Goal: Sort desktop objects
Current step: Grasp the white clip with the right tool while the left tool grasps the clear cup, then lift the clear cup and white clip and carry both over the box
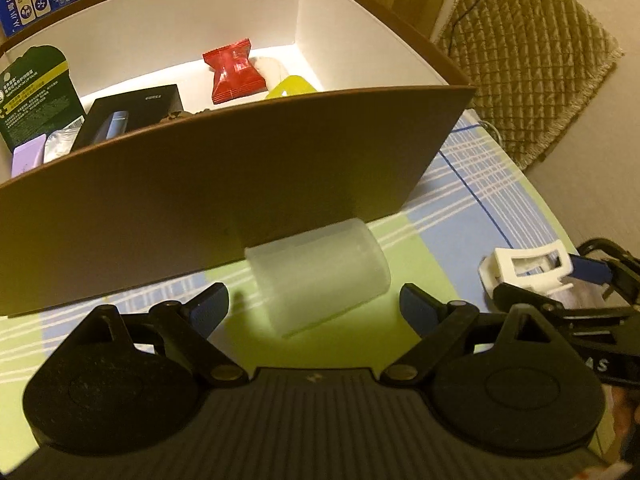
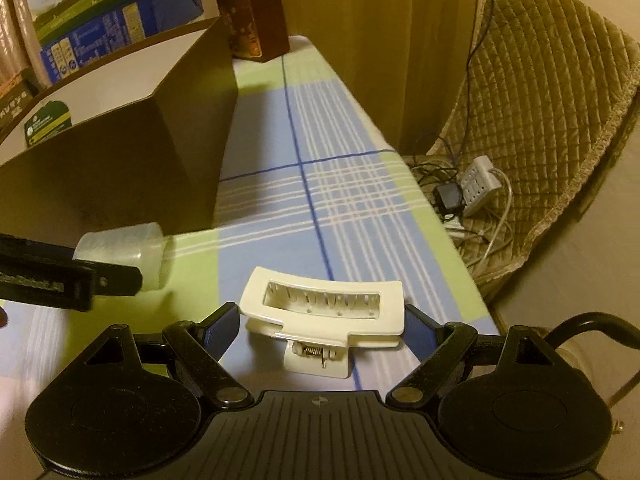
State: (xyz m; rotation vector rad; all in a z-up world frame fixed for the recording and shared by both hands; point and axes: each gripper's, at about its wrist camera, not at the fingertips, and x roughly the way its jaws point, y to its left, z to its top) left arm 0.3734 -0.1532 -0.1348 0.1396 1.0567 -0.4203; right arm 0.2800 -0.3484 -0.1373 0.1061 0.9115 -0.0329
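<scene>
A translucent plastic cup point(image 1: 320, 276) lies on its side on the checked tablecloth against the brown box point(image 1: 224, 184). My left gripper point(image 1: 314, 312) is open, its fingers on either side of the cup's near end, not touching it. The cup also shows in the right wrist view point(image 2: 124, 248). A white hair claw clip point(image 2: 324, 312) lies on the cloth between the fingers of my right gripper point(image 2: 322, 330), which is open around it. The clip also shows at the right of the left wrist view point(image 1: 524, 268).
The brown box holds a red packet point(image 1: 232, 72), a black carton point(image 1: 132, 116), a green card point(image 1: 36, 92) and other items. Cartons point(image 2: 256, 16) stand behind it. The table edge point(image 2: 460, 248) runs along the right; beyond are a power strip point(image 2: 478, 184) and a quilted chair point(image 2: 552, 100).
</scene>
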